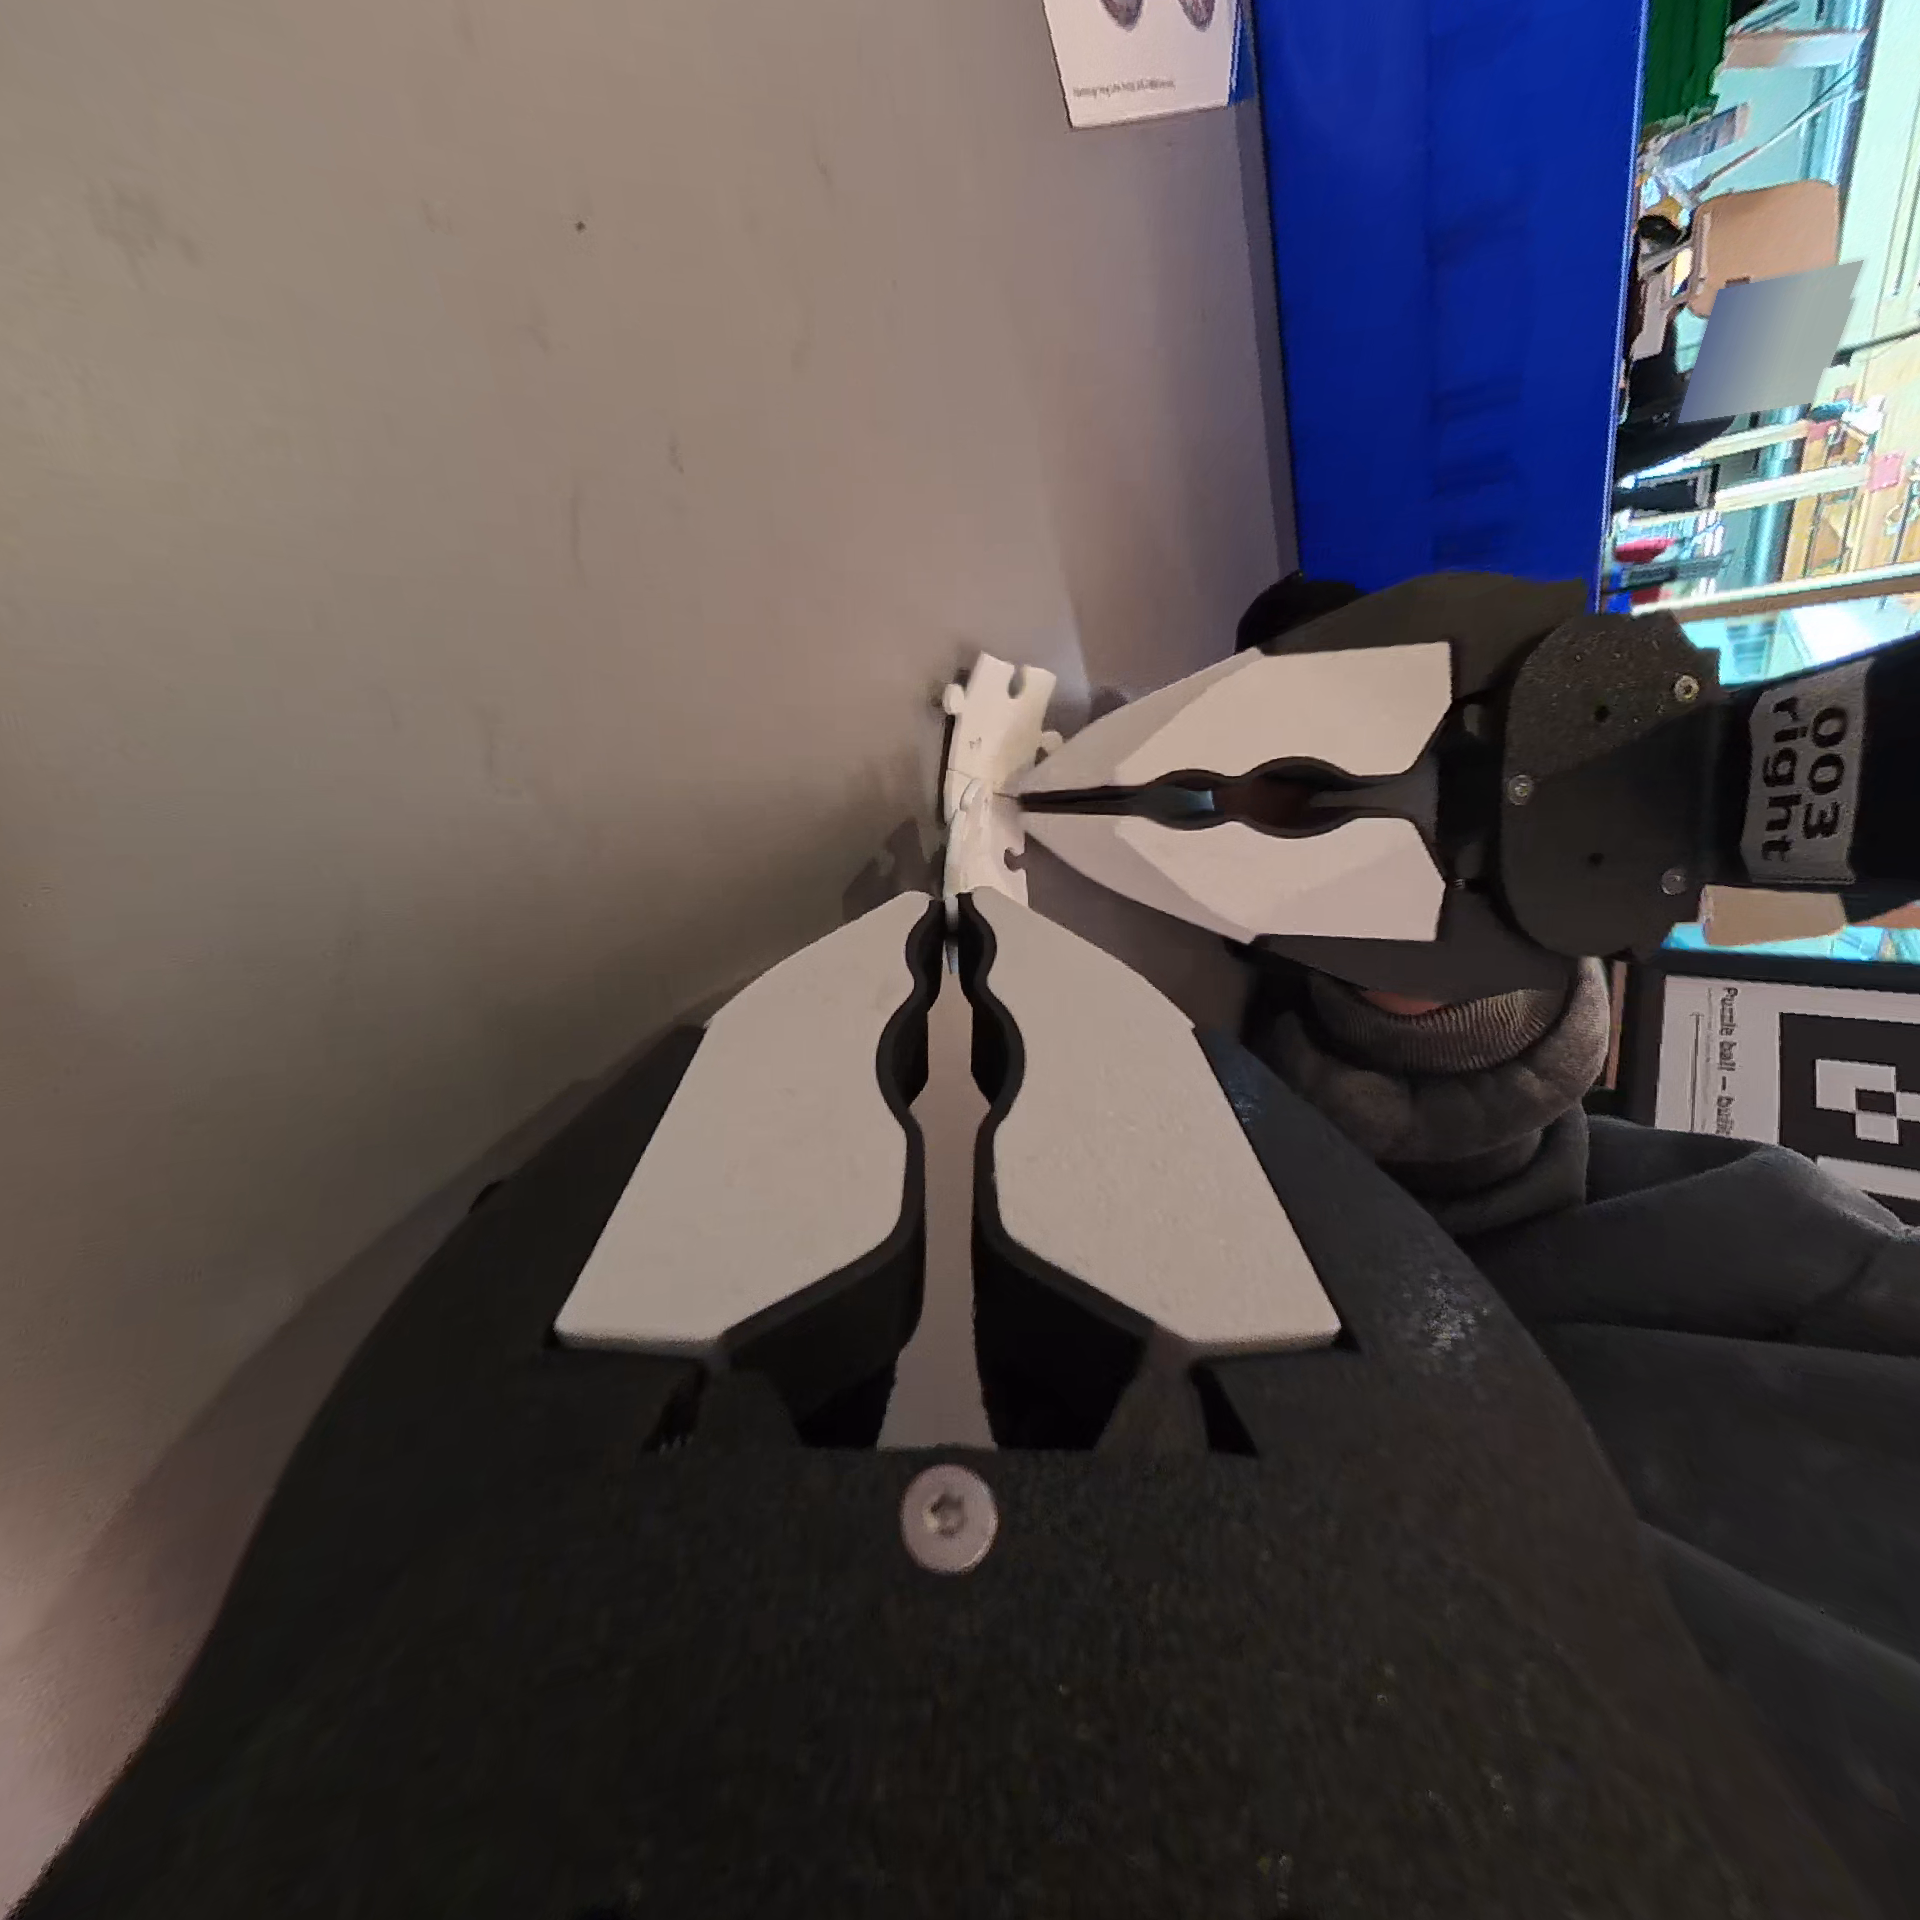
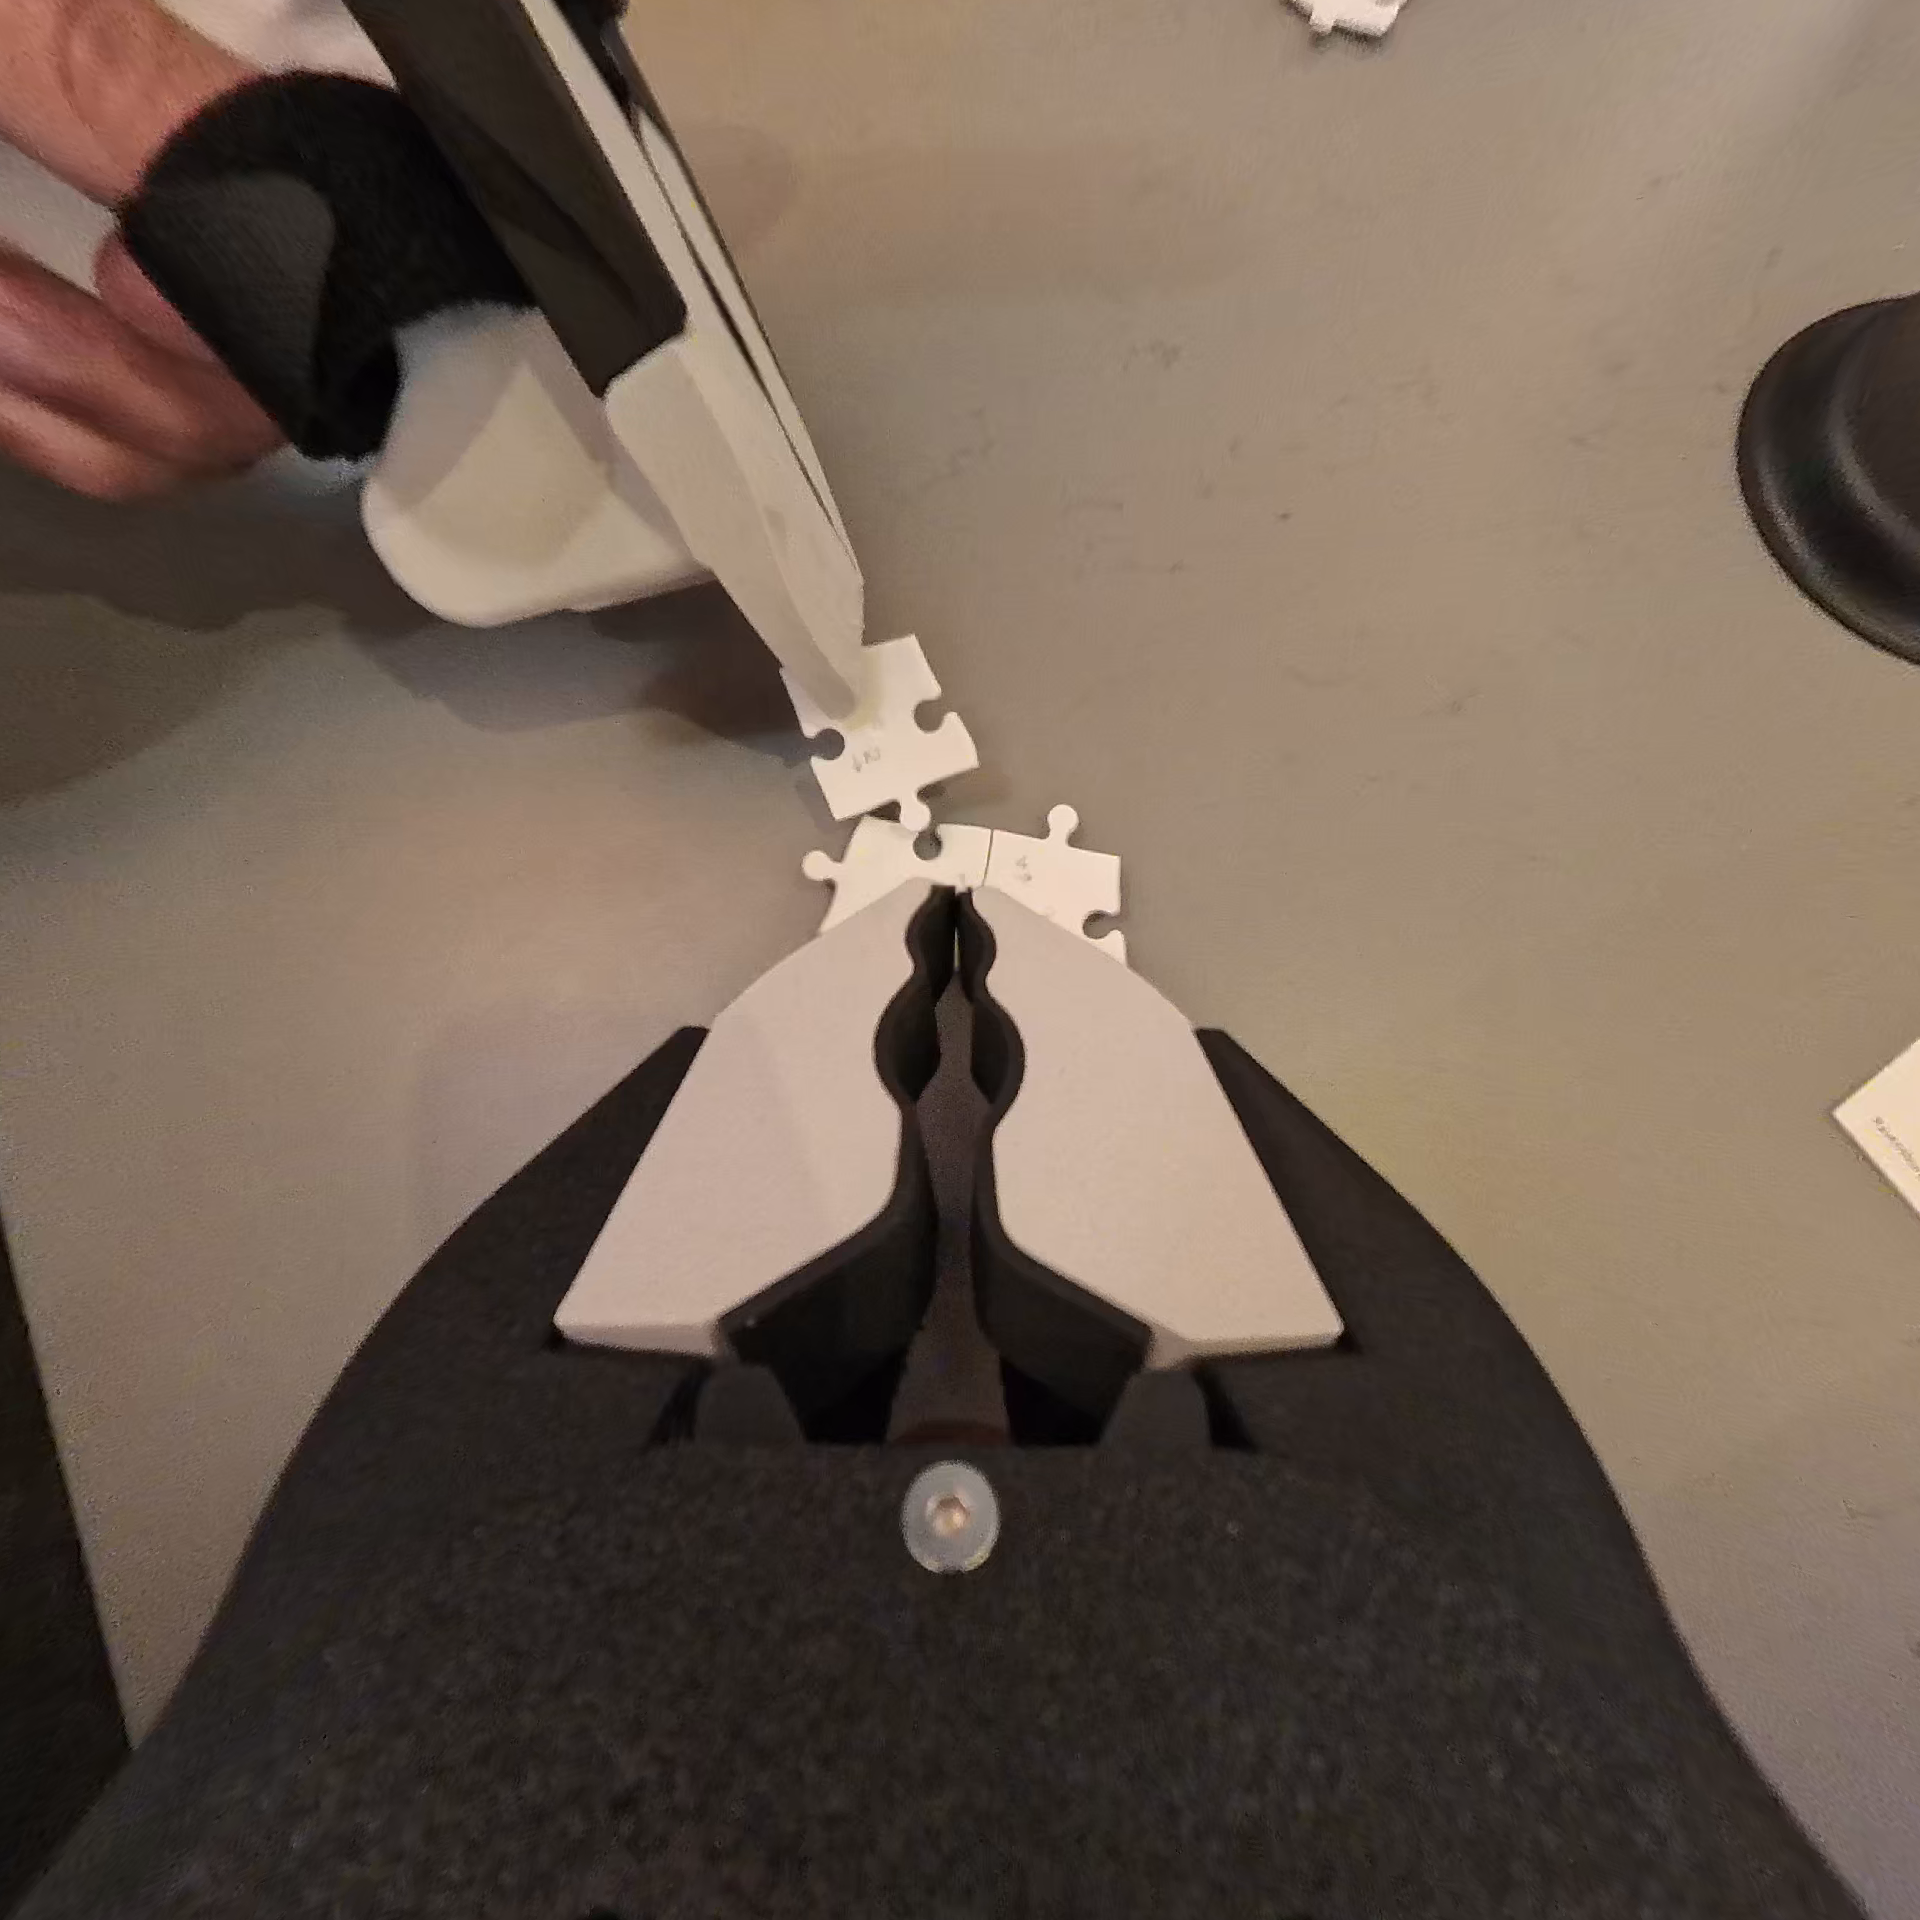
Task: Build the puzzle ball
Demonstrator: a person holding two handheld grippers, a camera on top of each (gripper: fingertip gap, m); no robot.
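Note:
My left gripper (image 1: 954, 916) is shut on the edge of a white puzzle piece (image 1: 985, 857). In the right wrist view it (image 2: 844, 691) comes in from the upper left and holds that piece (image 2: 896, 740) tilted just above the grey table (image 2: 1351, 623). The piece's knob sits at the socket of two joined white pieces (image 2: 1055, 875) that lie on the table. My right gripper (image 2: 956, 896) is shut with nothing between its pads, and its closed tips rest on the joined pieces. In the left wrist view it (image 1: 1023, 798) touches the joined pieces (image 1: 1000, 717) from the right.
A black round base (image 2: 1839, 488) stands at the right. More white pieces (image 2: 1345, 12) lie at the far edge, and a white card (image 2: 1886, 1143) lies at the right. A blue panel (image 1: 1444, 291) and a printed sheet (image 1: 1143, 62) border the table. A person's hand (image 2: 83, 312) holds the left gripper. The grippers are tip to tip, or close to it.

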